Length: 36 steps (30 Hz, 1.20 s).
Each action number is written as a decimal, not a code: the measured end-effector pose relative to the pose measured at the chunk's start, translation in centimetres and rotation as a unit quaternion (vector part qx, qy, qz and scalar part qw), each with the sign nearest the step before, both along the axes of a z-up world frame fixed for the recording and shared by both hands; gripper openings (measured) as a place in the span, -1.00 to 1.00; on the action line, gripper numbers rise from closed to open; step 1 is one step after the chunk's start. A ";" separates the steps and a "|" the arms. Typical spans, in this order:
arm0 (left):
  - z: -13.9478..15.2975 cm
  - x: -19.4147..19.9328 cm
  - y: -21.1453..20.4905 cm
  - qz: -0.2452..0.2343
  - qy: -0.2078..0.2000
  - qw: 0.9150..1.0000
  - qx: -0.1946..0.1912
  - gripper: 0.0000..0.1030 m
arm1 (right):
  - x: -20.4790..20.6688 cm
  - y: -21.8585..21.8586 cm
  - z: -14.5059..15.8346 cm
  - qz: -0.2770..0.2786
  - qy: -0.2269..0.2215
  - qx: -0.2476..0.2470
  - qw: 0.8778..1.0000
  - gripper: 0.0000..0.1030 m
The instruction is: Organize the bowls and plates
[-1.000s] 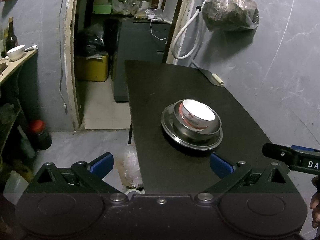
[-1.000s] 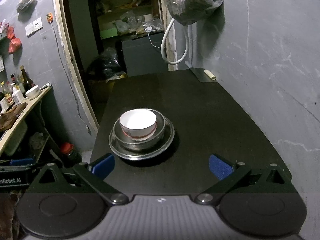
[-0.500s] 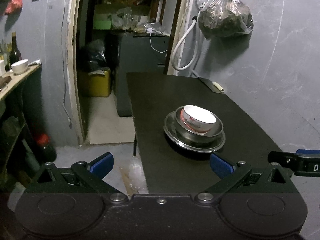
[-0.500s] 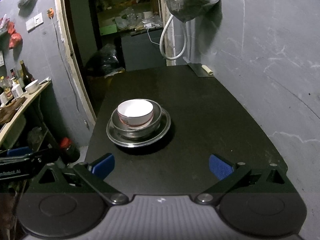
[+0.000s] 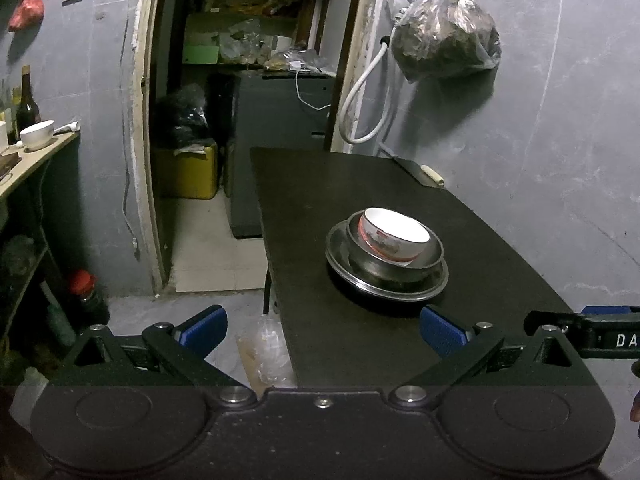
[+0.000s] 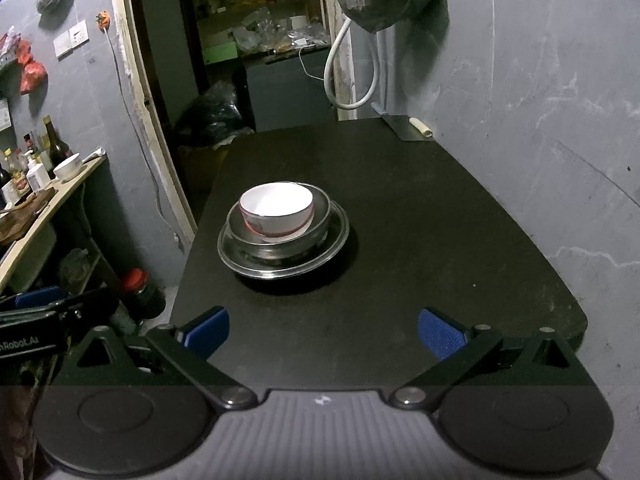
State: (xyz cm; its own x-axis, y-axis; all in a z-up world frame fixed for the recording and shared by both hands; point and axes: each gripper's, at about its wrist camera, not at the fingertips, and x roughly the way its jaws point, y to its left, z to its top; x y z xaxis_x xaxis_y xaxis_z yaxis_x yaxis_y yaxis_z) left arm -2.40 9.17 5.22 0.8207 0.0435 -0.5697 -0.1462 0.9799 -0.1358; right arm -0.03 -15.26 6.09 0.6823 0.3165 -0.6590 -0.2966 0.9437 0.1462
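One black table [image 6: 420, 248]. On it, one nested stack of three: one metal plate [image 6: 334, 240] at bottom, one metal bowl [image 6: 320, 216] in it, one white bowl [image 6: 276, 204] on top. Same three in left view: metal plate [image 5: 340, 248], metal bowl [image 5: 434, 252], white bowl [image 5: 396, 232].

Two tongs: left tongs [image 5: 322, 328], right tongs [image 6: 324, 328]; two blue pads each, set wide apart, nothing between.

One more white bowl [image 6: 67, 167] on side shelf [image 6: 60, 196]. Bottles beside it: several, exact count unclear.

One filled plastic bag [image 5: 444, 36] hanging on wall. One white hose [image 5: 366, 92].
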 end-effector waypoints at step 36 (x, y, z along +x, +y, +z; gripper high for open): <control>-0.8 -0.6 -2.0 -0.013 0.013 1.000 0.001 0.99 | -1.0 -2.1 -0.8 -0.008 0.006 -0.003 1.000 1.00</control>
State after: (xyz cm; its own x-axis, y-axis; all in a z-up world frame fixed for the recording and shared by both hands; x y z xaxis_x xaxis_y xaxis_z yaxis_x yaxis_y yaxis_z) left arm -3.01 7.17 4.46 0.8066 0.0236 -0.5906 -0.1240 0.9837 -0.1300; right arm -1.07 -17.31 5.28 0.6795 0.3019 -0.6687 -0.2794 0.9492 0.1446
